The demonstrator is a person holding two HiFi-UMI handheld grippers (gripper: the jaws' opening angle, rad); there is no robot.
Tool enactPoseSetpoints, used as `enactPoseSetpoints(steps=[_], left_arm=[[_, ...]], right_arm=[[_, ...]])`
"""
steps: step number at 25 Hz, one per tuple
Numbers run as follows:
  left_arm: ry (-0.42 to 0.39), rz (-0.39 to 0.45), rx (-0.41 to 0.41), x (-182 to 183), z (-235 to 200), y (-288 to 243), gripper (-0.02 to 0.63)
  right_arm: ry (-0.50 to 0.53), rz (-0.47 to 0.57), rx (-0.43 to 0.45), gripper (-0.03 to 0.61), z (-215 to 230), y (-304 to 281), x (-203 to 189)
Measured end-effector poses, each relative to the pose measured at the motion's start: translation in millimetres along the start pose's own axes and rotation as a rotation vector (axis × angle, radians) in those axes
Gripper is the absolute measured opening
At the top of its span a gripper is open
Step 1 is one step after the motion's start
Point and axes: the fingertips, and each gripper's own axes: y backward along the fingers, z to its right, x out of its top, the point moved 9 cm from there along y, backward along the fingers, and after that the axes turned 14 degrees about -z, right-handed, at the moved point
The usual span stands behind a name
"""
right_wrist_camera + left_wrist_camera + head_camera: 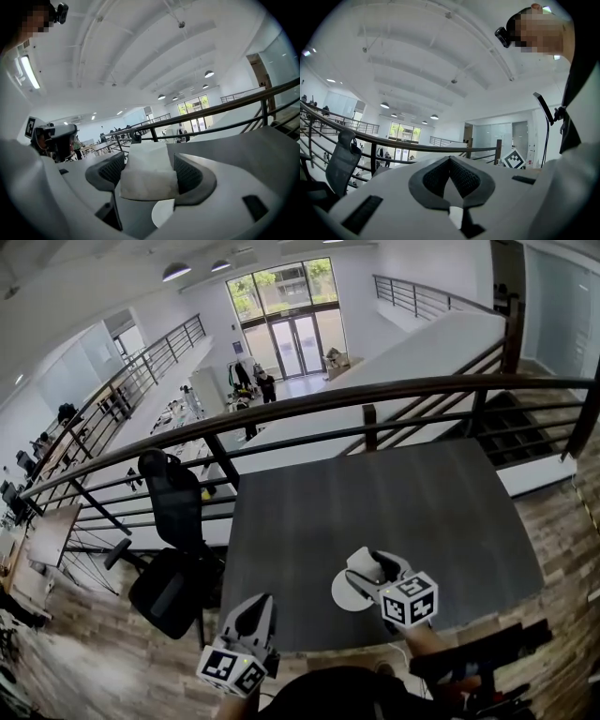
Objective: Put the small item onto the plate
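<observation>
- Both jaws of the right gripper (150, 171) are clamping the small item (149, 185) (white, looking soft, tissue-ish), hanging just above the plate (163, 214) on the table (375, 502). What could be going wrong from here?
- I'm guessing it ends up clinging to one jaw on release, or flopping over the rim if you're opening off-centre. Left gripper (451, 174) is sitting closed on nothing, off to the side.

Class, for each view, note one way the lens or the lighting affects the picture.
Head view: the fisheye lens bows the railing into an arc. Left gripper view: dark corners ring the picture, and the ceiling is evenly lit. Right gripper view: the strip light glares, and the white item, close up, looks slightly soft.
</observation>
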Motion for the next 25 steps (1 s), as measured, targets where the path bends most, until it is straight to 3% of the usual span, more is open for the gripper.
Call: enactPoseSetpoints(steps=[15, 25], left_arm=[[0.035, -0.005, 0.102, -8, -4, 22, 0.005], [0.063, -0.015, 0.182, -13, -10, 36, 0.005]], right_arm=[[0.006, -0.208, -0.016, 0.336, 35, -70, -71], [0.012, -0.286, -0.021, 0.334, 47, -114, -106]])
